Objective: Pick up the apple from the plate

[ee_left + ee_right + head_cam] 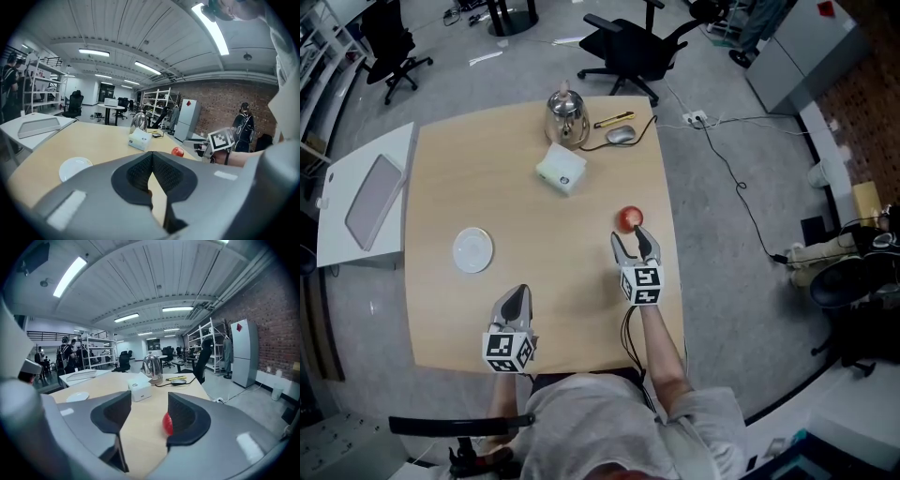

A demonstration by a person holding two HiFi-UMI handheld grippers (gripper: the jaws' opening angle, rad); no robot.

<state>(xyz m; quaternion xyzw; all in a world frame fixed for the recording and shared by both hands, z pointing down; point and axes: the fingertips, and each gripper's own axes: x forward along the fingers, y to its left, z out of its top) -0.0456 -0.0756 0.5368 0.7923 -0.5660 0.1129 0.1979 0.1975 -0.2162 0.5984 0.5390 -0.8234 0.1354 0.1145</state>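
A red apple (629, 218) lies on the bare wooden table (487, 309) near its right edge, apart from the white plate (472, 250), which is empty at the left. My right gripper (635, 239) is open just behind the apple, fingertips close to it, nothing between the pads. In the right gripper view the apple (167, 423) peeks out from behind the right finger, beyond my right gripper (149, 404). My left gripper (517, 292) hovers near the table's front edge, jaws shut and empty (151, 157). From there the plate (75, 167) and the apple (177, 151) both show.
A steel kettle (566, 114), a white box (562, 169), a mouse (621, 135) and a yellow tool (614, 119) sit at the table's far side. A white side table (337, 234) with a grey tray adjoins the left. An office chair (628, 47) stands beyond.
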